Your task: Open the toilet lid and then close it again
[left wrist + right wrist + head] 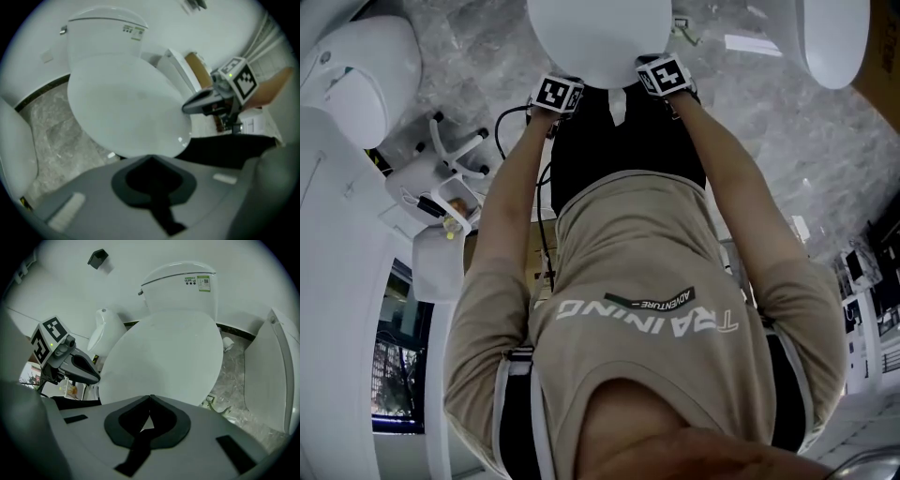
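Observation:
The white toilet lid lies down over the bowl, in front of the tank. In the left gripper view the lid fills the middle, and its front rim sits just beyond my shut left gripper. My right gripper is also shut, its tips at the front rim of the lid, with nothing between them. In the head view both marker cubes flank the lid's front edge: left gripper, right gripper. Whether either one touches the lid I cannot tell.
More white toilets stand on both sides, close to the lid. The floor is grey marble. A white fixture with a cable sits at the left. A small black holder hangs on the wall.

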The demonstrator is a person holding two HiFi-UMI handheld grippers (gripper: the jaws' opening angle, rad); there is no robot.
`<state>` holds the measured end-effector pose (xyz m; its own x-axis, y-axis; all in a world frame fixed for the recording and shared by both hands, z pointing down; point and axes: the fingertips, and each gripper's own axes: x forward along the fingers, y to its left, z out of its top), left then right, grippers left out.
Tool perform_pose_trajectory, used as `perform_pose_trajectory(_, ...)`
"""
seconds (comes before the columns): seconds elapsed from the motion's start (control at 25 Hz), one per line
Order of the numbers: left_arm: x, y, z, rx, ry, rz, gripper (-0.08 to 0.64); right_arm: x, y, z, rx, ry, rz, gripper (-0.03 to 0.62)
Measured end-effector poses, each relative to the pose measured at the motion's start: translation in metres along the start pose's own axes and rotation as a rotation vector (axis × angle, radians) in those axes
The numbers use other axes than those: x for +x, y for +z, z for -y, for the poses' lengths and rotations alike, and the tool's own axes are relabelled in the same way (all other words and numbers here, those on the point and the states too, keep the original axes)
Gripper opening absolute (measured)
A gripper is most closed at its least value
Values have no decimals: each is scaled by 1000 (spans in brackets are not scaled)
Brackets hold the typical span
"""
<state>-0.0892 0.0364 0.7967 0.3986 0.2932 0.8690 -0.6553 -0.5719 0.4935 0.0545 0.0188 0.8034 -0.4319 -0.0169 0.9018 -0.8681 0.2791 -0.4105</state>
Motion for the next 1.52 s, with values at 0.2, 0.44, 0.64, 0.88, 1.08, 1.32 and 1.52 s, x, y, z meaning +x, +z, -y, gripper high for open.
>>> perform_pose_trajectory(0.2,24,-9,-9,-39,-24,-19,5,21,-12,6,30,-4,14,14)
perform_pose_trajectory(0.44,51,-19,-17,-65,16,-22,5,45,-24,13,38,-3,-3,14)
perform_pose_trajectory(0.64,68,-23,-25,-103,31,-33,5,61,-32,19,54,0,-32,14)
perform_pose_trajectory(0.88,89,-32,-41,-23,75,-110,5,83,-38,26,111,-31,-30,14)
perform_pose_trajectory(1.08,104,-29,-46,-79,43,-74,5,96,-38,34,115,-35,-41,14)
perform_pose_trajectory(1.32,112,-34,-52,-74,42,-112,5,106,-43,36,127,-34,-97,15)
perform_pose_trajectory(1.52,115,-31,-54,-37,20,-135,5,106,-44,38,98,-19,-117,14)
